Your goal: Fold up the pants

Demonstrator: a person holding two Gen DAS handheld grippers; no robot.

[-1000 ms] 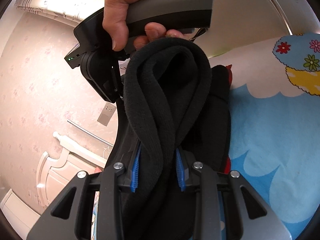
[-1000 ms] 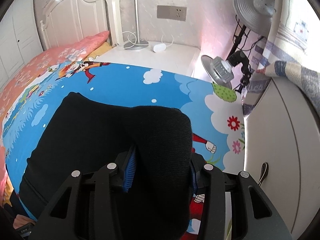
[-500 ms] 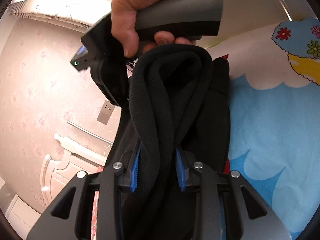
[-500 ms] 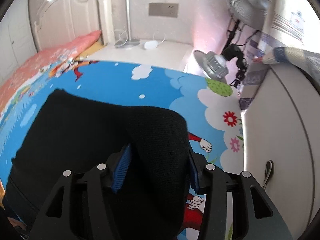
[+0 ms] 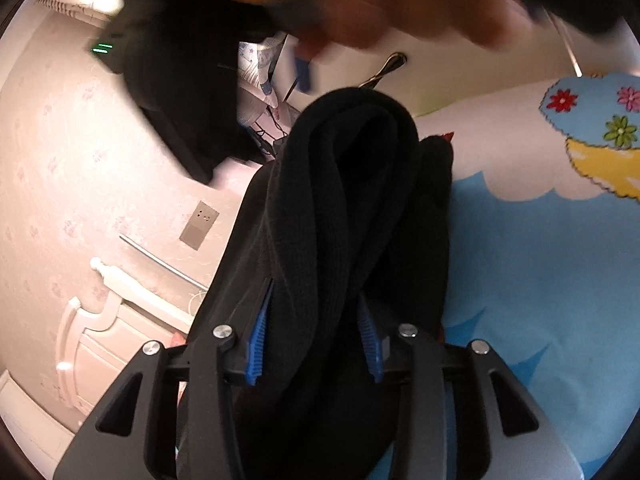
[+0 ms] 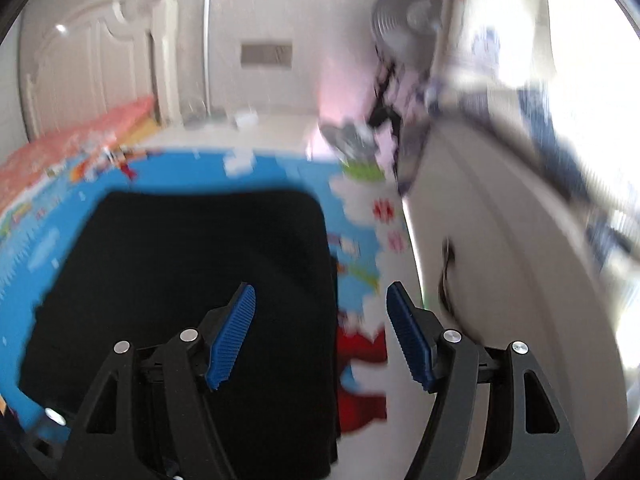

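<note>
The black pants (image 6: 200,260) lie folded flat on the blue cartoon bed sheet (image 6: 60,240). My right gripper (image 6: 320,320) hovers over their right edge, its jaws opening with nothing between the blue pads (image 6: 232,336); this view is smeared by motion. In the left wrist view a thick fold of the pants (image 5: 352,200) rises between the blue pads (image 5: 258,332) of my left gripper (image 5: 314,336). Those jaws are opening too, but the cloth still fills the gap and touches both pads. A blurred hand (image 5: 360,12) with the other gripper's dark body (image 5: 180,80) crosses the top.
A white cabinet (image 6: 500,280) with a dark handle (image 6: 444,276) stands right against the bed's right edge. Behind it are a fan (image 6: 404,20) and a striped cloth (image 6: 540,112). A white headboard (image 6: 92,60) and a pink pillow (image 6: 72,140) sit at the far left.
My right gripper has let go of the pants fold, opened wide and swung right; the fold now lies flat. The left jaws have widened slightly around their fold.
</note>
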